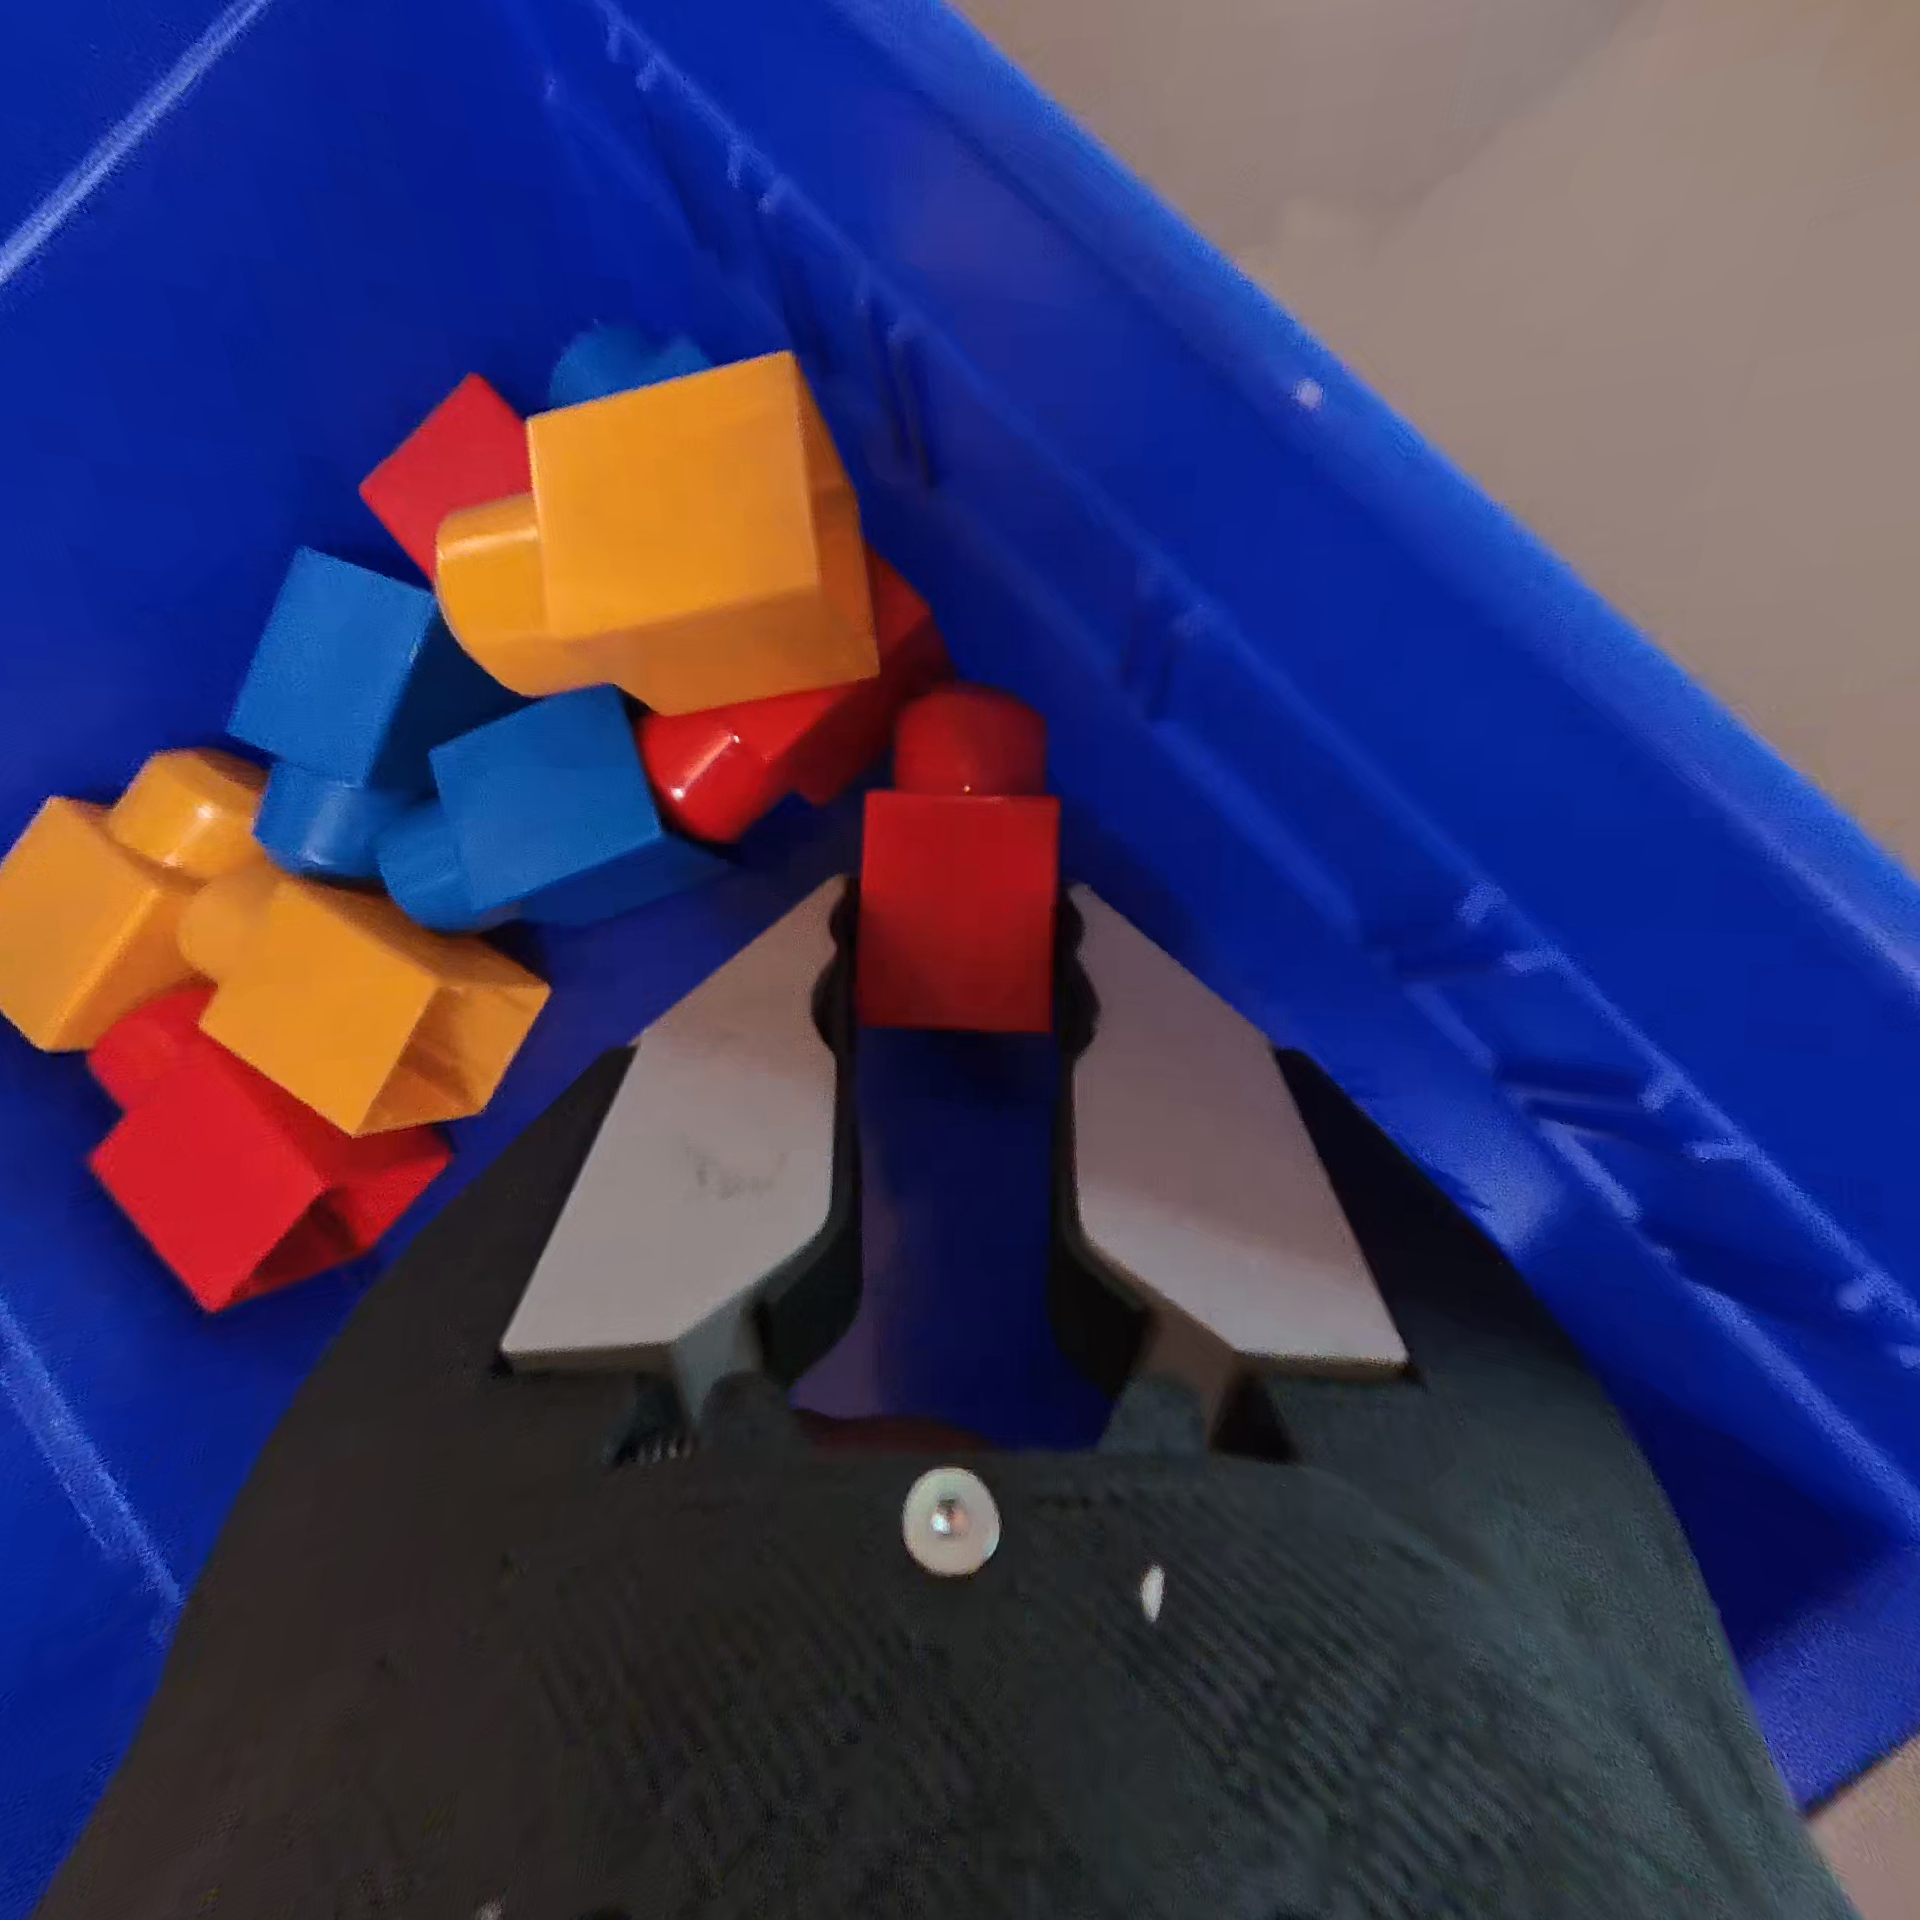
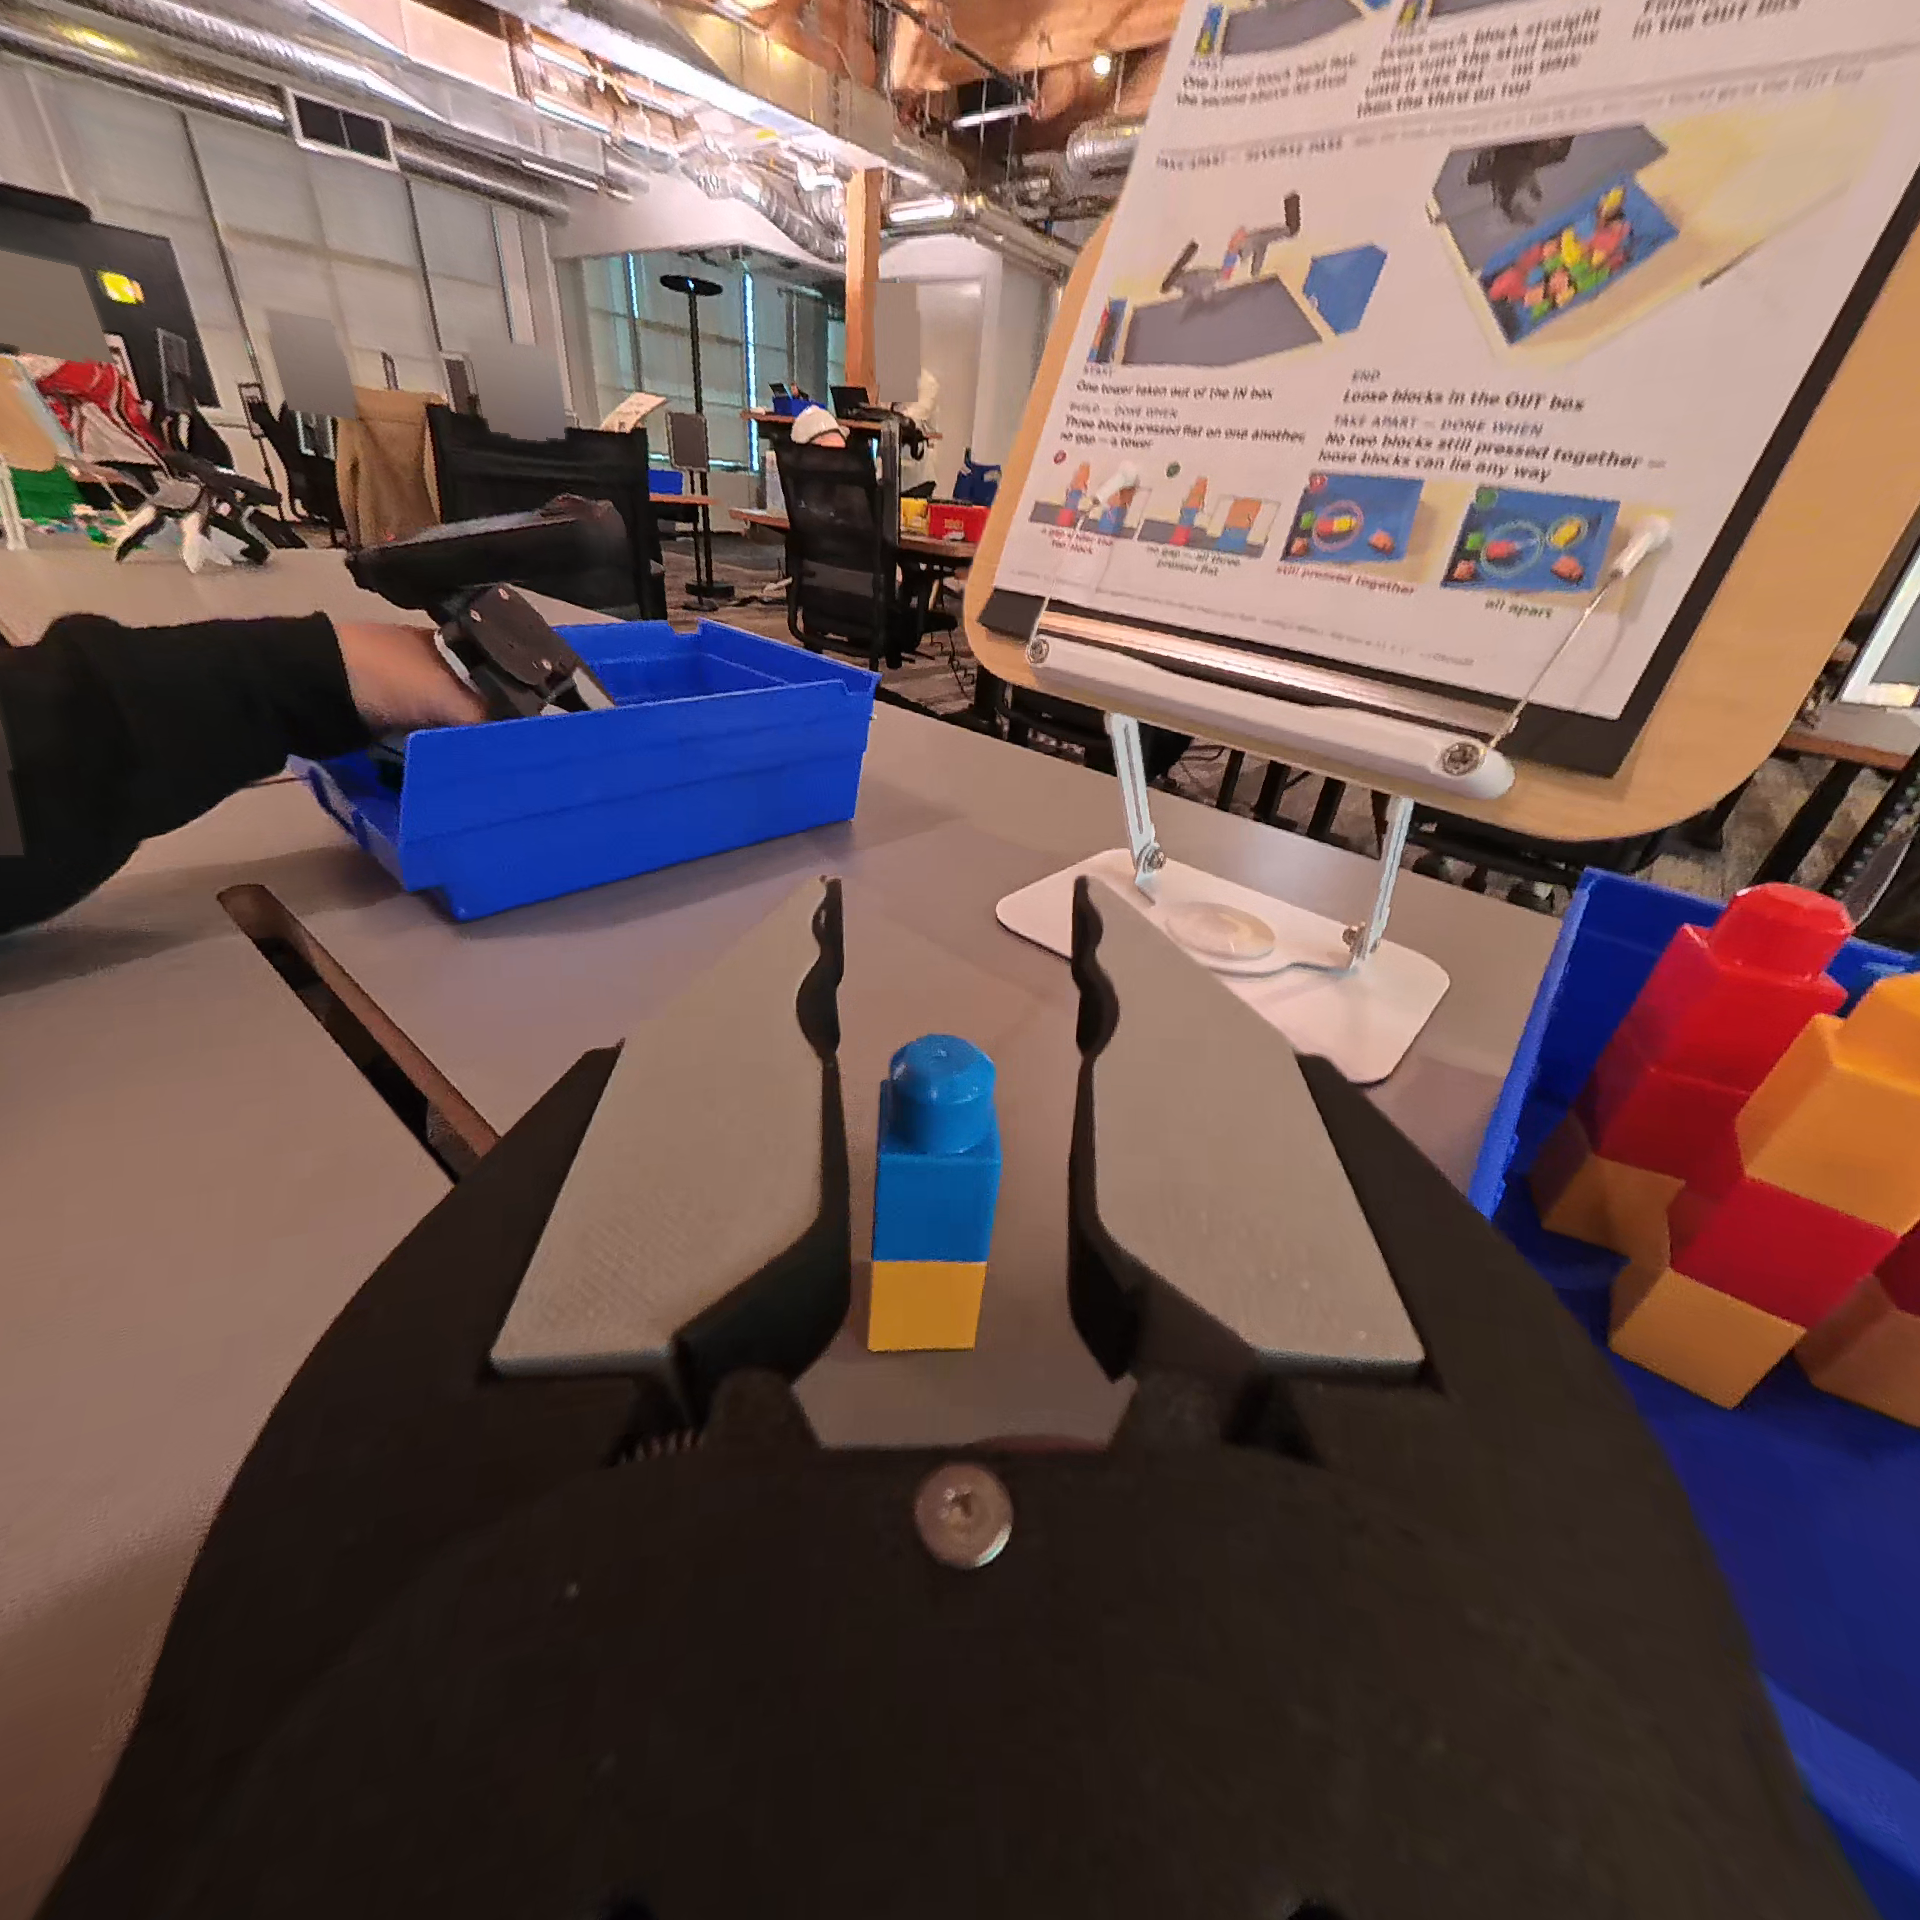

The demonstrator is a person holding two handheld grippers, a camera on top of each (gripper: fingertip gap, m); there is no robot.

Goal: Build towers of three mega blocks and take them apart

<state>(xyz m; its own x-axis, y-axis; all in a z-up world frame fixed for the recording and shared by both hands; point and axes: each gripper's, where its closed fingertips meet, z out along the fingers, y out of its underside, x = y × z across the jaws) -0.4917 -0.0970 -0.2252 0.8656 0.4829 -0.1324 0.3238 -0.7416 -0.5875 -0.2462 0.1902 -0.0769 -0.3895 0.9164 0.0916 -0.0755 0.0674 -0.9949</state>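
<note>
In the left wrist view my left gripper (image 1: 956,935) is inside a blue bin (image 1: 1299,644) and is shut on a red block (image 1: 956,914), stud pointing away, near the bin's wall. Several loose orange (image 1: 675,530), blue (image 1: 561,800) and red (image 1: 218,1164) blocks lie heaped to its left. In the right wrist view my right gripper (image 2: 954,914) is open and empty over the grey table (image 2: 260,1195). A two-block stack, blue on yellow (image 2: 932,1195), stands upright on the table, seen in the gap between the fingers and untouched. The left gripper (image 2: 520,655) shows far left, reaching into that bin (image 2: 623,769).
A second blue bin (image 2: 1538,1091) at the right holds built red and orange towers (image 2: 1766,1143). An instruction sheet on a white stand (image 2: 1351,966) stands behind the stack. A dark slot (image 2: 353,1029) runs through the table at left. A person's dark sleeve (image 2: 156,727) holds the left gripper. Across from one pair of fingers to the other is roughly 40 cm.
</note>
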